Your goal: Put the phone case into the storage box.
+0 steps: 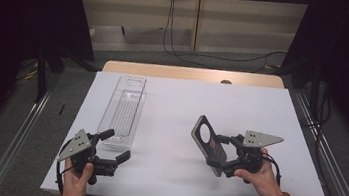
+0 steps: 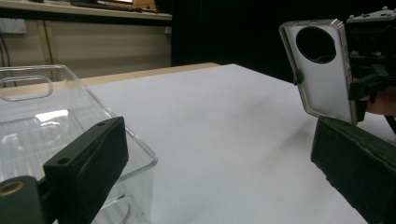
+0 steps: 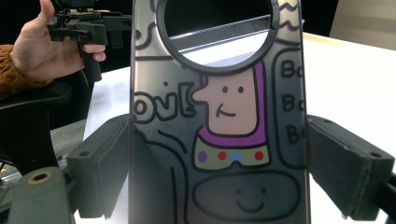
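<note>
Clear tray [image 1: 123, 112] lies left of the phone case [image 1: 207, 145].

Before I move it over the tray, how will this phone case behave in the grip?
The phone case, pinched at its side edges by the right gripper, is thin, so it probably flexes. Its glossy surface may slip. The clear tray likely slides if bumped.

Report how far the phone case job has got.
Done: the phone case is off the table, clamped by its side edges in the right hand-held gripper and held upright above the white sheet. In hand: that carry. The left hand-held gripper hangs open by the near end of the clear plastic tray, holding nothing. Left: probably setting the case in the tray, which has nothing in it yet.
</note>
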The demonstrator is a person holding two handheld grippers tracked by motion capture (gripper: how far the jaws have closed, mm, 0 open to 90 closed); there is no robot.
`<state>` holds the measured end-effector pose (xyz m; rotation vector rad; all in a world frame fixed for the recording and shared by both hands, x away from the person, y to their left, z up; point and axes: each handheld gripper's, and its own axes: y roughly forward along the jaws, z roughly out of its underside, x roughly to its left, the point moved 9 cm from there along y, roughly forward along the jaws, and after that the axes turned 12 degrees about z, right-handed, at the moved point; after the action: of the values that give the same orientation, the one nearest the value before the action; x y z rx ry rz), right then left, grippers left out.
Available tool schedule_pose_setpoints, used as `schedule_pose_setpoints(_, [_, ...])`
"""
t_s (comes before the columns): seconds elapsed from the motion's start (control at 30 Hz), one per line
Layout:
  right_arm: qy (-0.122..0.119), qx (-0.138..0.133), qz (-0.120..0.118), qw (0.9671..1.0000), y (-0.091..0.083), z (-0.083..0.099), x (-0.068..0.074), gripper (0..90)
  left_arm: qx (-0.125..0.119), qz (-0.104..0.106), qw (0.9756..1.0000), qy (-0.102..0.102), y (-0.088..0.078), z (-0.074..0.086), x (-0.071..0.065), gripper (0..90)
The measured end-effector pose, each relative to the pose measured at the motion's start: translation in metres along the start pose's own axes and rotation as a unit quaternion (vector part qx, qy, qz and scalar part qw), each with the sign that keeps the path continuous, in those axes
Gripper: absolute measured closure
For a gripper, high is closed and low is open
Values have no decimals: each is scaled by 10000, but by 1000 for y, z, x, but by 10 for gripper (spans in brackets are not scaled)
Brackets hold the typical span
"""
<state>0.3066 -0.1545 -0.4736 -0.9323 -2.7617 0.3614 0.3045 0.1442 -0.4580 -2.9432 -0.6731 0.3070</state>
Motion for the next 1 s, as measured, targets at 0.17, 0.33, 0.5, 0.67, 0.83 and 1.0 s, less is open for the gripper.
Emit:
schedule_pose_setpoints(0.17, [21, -48, -59, 10000, 0, -2, 3, 125, -29, 246, 9997, 2, 10, -3, -8, 39])
schedule_pose_setpoints(0.33, [-3, -44, -85, 10000, 1, -2, 4, 124, -5, 518, 9985, 190, 22, -7, -17, 14])
schedule_pose_setpoints(0.5, [4, -65, -101, 9999, 1, -4, 5, 124, -68, 711, 9974, 82, 39, -9, -24, 9])
schedule_pose_setpoints(0.67, [-17, -79, -114, 9999, 1, -5, 5, 124, -191, 860, 9961, 81, 54, -15, -27, 10])
schedule_pose_setpoints(0.83, [-32, -89, -126, 9999, 1, -6, 5, 124, -234, 1054, 9942, 25, 69, -21, -29, 10])
schedule_pose_setpoints(1.0, [-42, -116, -87, 9999, 0, -8, 3, 124, -184, 1208, 9924, 112, 85, -27, -32, 10])
